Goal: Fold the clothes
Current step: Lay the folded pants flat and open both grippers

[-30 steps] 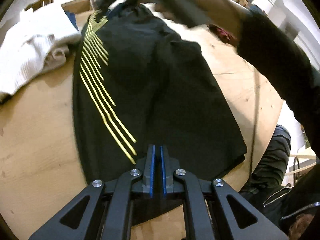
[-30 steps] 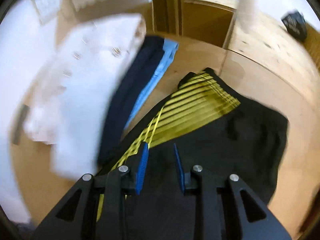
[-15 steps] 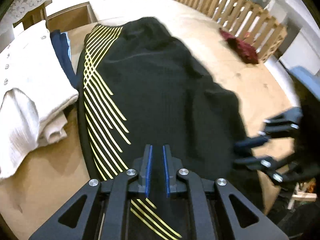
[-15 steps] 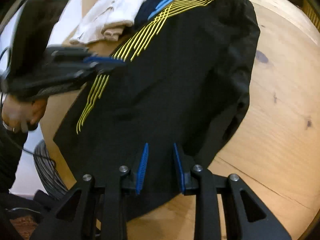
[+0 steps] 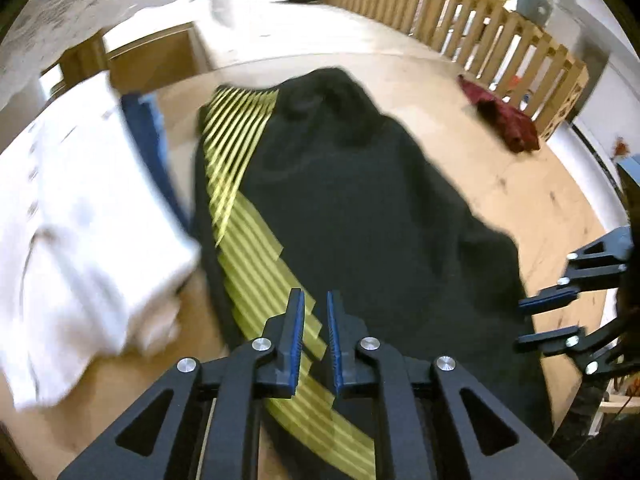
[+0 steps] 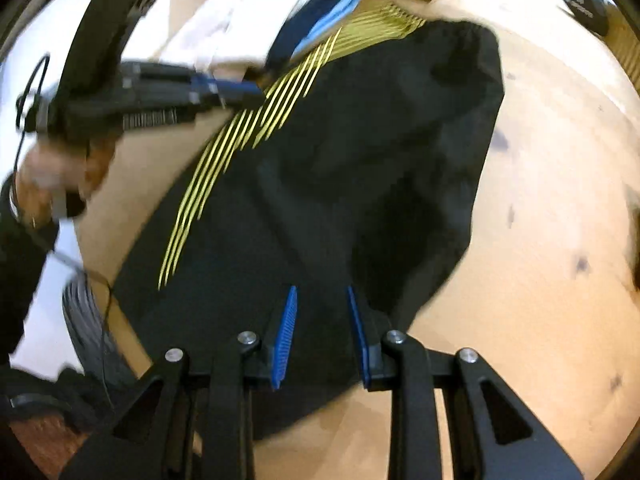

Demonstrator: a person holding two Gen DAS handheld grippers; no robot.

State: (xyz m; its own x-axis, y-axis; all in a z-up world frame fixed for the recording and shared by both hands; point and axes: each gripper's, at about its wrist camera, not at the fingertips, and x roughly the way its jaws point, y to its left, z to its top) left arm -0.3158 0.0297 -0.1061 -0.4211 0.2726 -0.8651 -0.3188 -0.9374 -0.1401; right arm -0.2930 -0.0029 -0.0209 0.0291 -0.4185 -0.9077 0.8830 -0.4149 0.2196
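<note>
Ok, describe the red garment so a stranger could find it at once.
Start at the wooden table and follow its far right edge to the slatted fence. The red garment lies crumpled there, just in front of the slats. It is the only dark red cloth, apart from the big black garment and the white pile.

Matt black cloth garment (image 5: 360,216), glossy yellow stripes (image 5: 248,224); bare wood table (image 6: 540,208).

The shorts (image 5: 360,208) are black with thin yellow stripes (image 5: 240,168) along one side. Beside them lie a white shirt (image 5: 80,216) and navy-and-light-blue cloth (image 6: 320,16). The desk (image 6: 560,184) is pale wood; the fingers (image 6: 286,332) have blue pads.
</note>
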